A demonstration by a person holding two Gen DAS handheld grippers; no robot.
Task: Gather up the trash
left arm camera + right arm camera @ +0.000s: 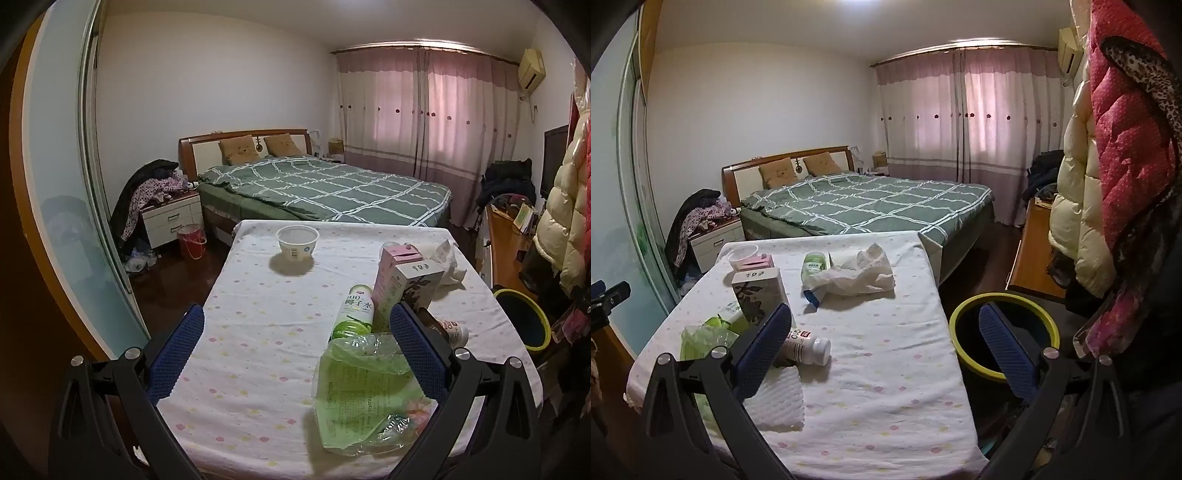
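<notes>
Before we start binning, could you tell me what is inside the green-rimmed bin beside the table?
The bin looks dark inside, with no trash visible. The right claw's blue finger covers part of the opening, and the bottom is too dark to judge.

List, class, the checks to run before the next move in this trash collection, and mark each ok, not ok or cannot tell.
1. Left tool open and holding nothing: ok.
2. Right tool open and holding nothing: ok.
3. Bin mouth unobstructed, beside the table: ok.
4. White bottle lies within the right tool's reach, near its left finger: ok.
5. Green plastic wrapper free of other items: not ok, its far edge overlaps the green drink bottle.
6. Bin has room inside: cannot tell, interior dark.
</notes>
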